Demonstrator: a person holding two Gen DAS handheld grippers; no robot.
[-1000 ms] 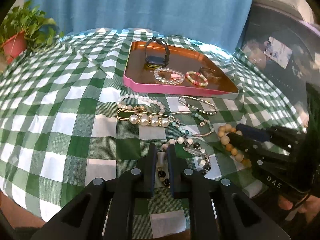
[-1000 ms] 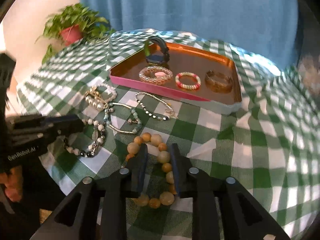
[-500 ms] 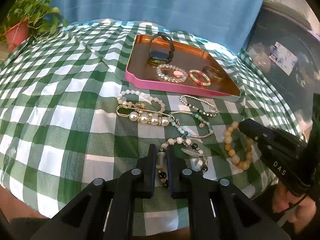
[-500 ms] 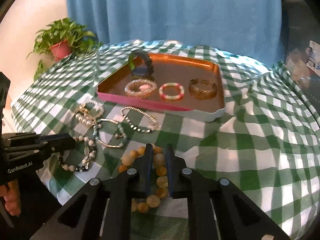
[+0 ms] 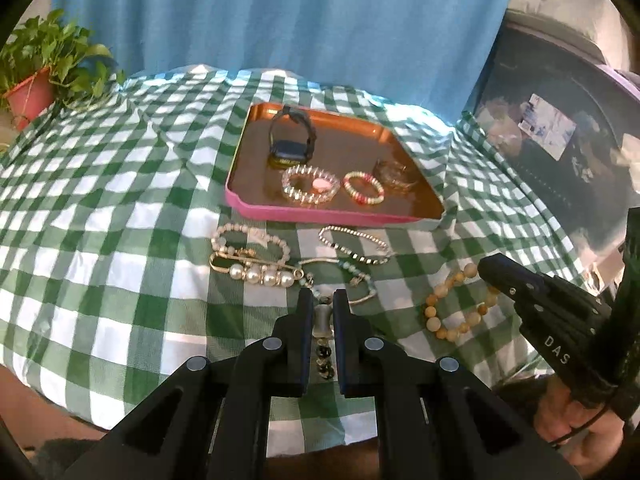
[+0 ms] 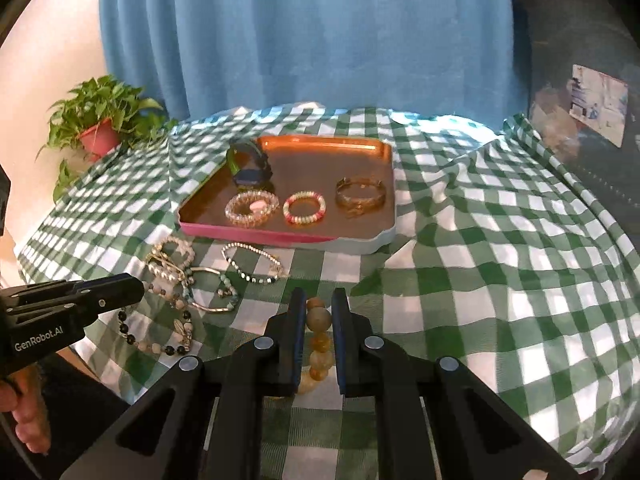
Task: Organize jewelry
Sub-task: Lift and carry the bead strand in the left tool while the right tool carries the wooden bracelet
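My left gripper is shut on a black-and-white beaded bracelet, lifted above the cloth; it hangs below the fingers in the right wrist view. My right gripper is shut on an amber beaded bracelet, also seen hanging in the left wrist view. A pink-rimmed tray at the back holds a black watch, a clear bead bracelet, a red-and-white bracelet and a gold bangle.
On the checked cloth before the tray lie a pearl pin, a pale bead bracelet, a thin chain bracelet and a turquoise bangle. A potted plant stands at the far left. A blue curtain hangs behind.
Both grippers have risen and pulled back, each lifting its bracelet off the cloth. The right gripper closed on the amber beads during this time.
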